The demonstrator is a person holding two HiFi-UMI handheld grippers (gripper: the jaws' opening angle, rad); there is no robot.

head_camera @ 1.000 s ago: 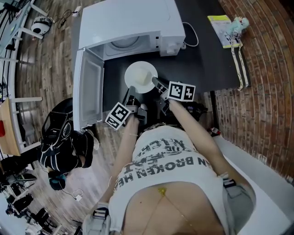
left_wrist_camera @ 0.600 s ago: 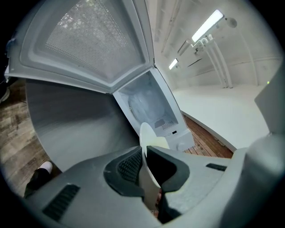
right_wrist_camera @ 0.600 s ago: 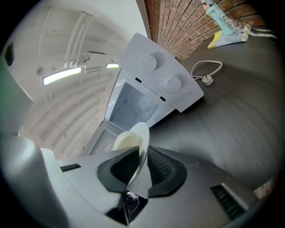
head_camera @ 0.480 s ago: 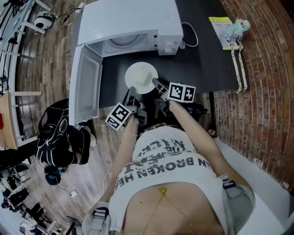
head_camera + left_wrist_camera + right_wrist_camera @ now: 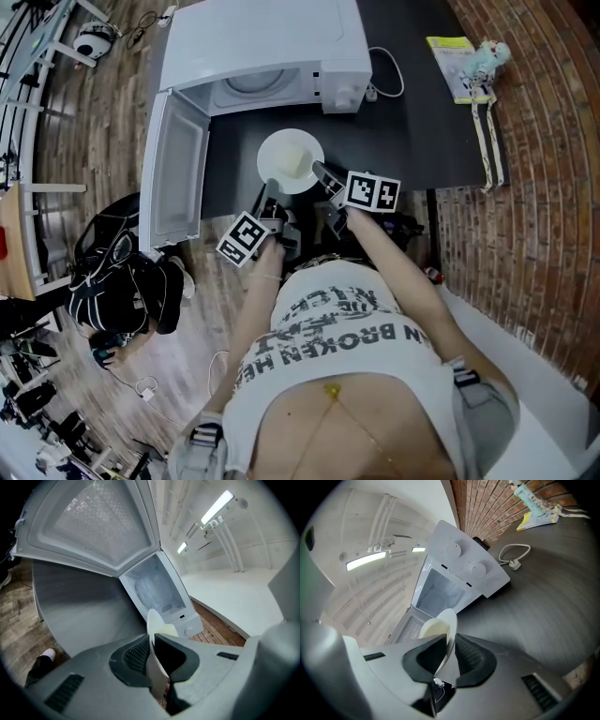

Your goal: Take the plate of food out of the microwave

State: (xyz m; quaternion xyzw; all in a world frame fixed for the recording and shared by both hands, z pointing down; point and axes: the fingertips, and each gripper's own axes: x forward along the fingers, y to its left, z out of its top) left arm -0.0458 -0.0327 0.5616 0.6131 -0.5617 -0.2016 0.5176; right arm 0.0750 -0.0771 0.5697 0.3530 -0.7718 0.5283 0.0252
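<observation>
A white plate [image 5: 291,159] with pale yellow food hangs over the black table [image 5: 422,131], just in front of the open white microwave [image 5: 262,42]. My left gripper [image 5: 270,187] is shut on the plate's near left rim. On its near right rim my right gripper [image 5: 321,172] is shut too. In the left gripper view the plate [image 5: 157,630] stands edge-on between the pads of that gripper [image 5: 152,653], with the microwave [image 5: 159,590] beyond. The right gripper view shows the plate [image 5: 443,630] clamped by that gripper [image 5: 449,656], facing the microwave [image 5: 464,573].
The microwave door [image 5: 178,178] swings out to the left, past the table's left edge. A white cable [image 5: 389,70] lies right of the microwave. A booklet [image 5: 448,47] and a small doll [image 5: 487,52] lie at the far right. A black bag [image 5: 112,281] sits on the floor.
The plate, held by both grippers, has drawn a little farther from the microwave's opening toward me. Both grips look the same.
</observation>
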